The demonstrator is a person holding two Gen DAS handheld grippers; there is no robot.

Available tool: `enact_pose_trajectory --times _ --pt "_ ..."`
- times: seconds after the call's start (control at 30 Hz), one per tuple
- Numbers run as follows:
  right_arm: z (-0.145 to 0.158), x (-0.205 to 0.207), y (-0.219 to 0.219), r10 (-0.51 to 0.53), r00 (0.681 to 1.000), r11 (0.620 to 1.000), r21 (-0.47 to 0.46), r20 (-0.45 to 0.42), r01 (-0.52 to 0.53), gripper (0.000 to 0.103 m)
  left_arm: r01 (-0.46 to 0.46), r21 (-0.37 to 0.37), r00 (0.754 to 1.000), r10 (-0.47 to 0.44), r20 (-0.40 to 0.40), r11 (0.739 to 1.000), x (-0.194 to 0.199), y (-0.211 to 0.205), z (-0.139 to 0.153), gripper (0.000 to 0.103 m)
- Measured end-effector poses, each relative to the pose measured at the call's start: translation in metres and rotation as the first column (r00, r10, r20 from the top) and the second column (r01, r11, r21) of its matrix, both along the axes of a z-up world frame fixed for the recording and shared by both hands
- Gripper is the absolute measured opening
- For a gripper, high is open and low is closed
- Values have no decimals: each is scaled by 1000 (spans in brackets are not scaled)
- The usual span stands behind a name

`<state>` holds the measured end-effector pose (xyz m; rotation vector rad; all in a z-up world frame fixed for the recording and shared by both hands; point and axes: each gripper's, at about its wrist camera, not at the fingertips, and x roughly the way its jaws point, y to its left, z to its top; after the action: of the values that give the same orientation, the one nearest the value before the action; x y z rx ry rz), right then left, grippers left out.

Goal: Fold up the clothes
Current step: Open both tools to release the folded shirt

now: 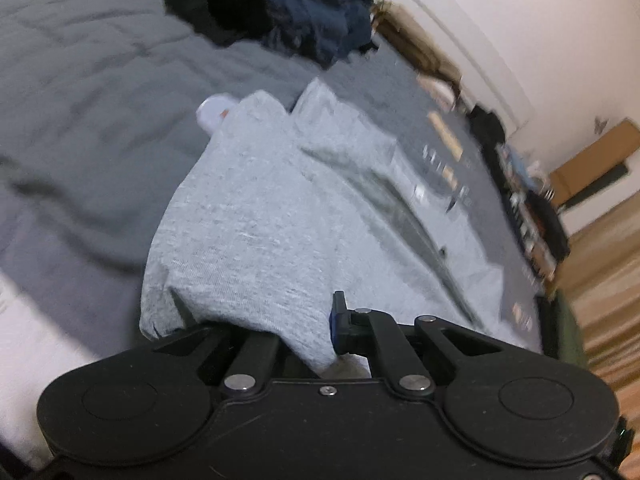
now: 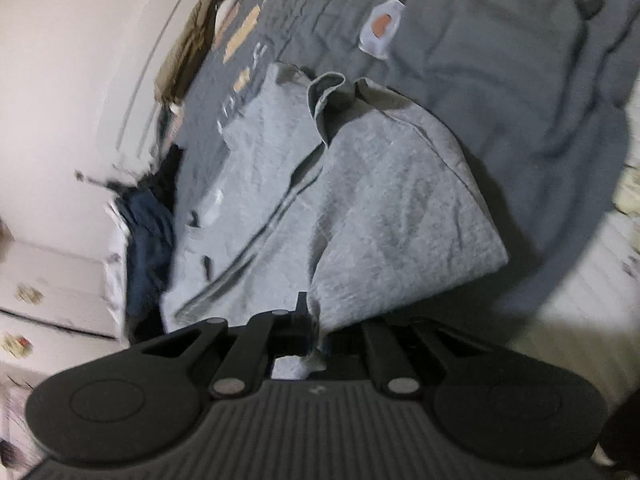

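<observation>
Both grippers angled down, pinching grey shirt (image 1: 256,216).

Dim, soft indoor light in both views. Motion blur smears everything beyond the tongs, worst toward the far wall (image 1: 500,20). Fisheye bends the edges, corners go dark. A shadow lies right of the shirt (image 2: 400,200).

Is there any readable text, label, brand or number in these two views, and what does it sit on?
None can be read.
Print on the dark garment under the grey T-shirt: pale and tan marks, too blurred to read.
Small white patch with an orange spot on the grey duvet: no legible text.
Printed marks on the cardboard boxes: blurred.
</observation>
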<state>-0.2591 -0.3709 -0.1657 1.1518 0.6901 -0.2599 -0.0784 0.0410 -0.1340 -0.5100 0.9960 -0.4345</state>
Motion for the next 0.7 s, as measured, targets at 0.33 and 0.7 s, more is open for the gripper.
enact_pose_trajectory --times 0.33,0.7 --pt "60 -29 10 127 990 904 -405 -58 -140 17 43 260 989 -78 126 965 -39 18 27 45" --pt "103 -4 -15 272 954 707 -646 -129 -289 34 14 302 964 -93 248 953 -52 21 59 53"
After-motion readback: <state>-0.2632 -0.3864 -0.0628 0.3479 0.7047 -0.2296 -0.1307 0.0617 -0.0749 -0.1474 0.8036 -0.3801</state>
